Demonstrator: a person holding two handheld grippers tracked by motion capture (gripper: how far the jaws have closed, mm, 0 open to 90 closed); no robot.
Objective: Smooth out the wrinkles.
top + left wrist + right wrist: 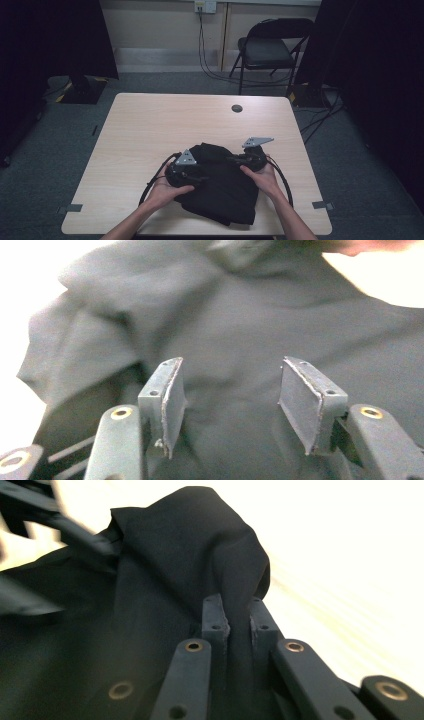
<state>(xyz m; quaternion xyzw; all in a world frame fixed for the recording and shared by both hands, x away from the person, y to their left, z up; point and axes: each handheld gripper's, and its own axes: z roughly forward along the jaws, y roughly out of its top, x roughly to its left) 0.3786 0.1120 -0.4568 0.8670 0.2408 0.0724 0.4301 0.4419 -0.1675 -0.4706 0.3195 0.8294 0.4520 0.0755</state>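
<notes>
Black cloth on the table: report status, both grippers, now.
Right gripper clamped on a raised fold of the black cloth. Left gripper open above the cloth, nothing between its pads. Table around it bare, nothing in the way.

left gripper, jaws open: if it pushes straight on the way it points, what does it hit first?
Most likely the black cloth. In the left gripper view the left gripper has its jaws apart with nothing between them, and the cloth lies right ahead. How near it is can't be judged; the person's other hand is beyond it.
</notes>
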